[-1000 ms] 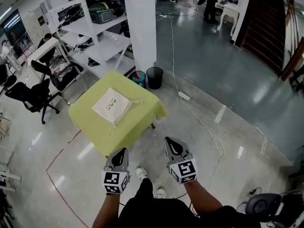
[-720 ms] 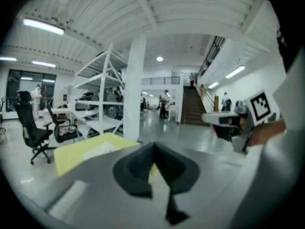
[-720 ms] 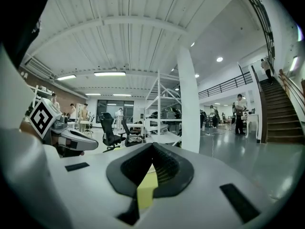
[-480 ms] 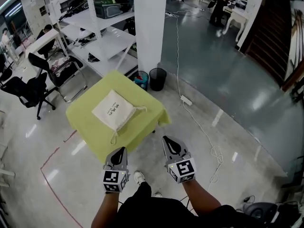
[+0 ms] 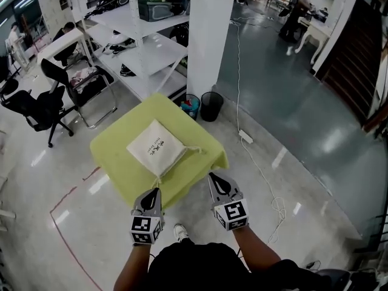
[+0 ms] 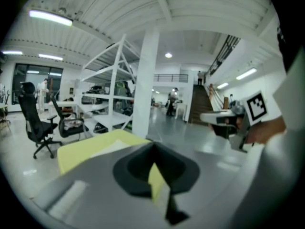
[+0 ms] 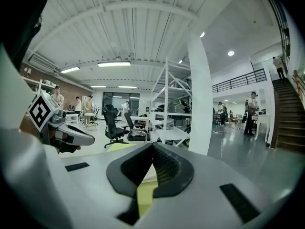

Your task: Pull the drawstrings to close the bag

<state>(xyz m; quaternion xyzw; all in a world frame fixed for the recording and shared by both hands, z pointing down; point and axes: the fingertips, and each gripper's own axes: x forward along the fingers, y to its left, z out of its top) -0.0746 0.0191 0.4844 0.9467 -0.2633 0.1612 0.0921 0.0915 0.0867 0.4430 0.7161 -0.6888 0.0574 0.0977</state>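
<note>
— Where's the bag (image 5: 156, 152)?
— At twelve o'clock on the table (image 5: 115, 162), strings (image 5: 194, 150) loose. Our left gripper (image 5: 155, 193) and right gripper (image 5: 213, 177) are pressed together and empty: we judge we're short of reach.

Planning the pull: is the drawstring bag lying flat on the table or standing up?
Lying flat: the white drawstring bag is spread as a flat square on the yellow-green tablecloth.

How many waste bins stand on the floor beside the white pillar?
2. A round black waste bin stands at the foot of the white pillar; a smaller blue bin sits just left of it, by the yellow-green table's far corner. Others may be hidden behind the table.
</note>
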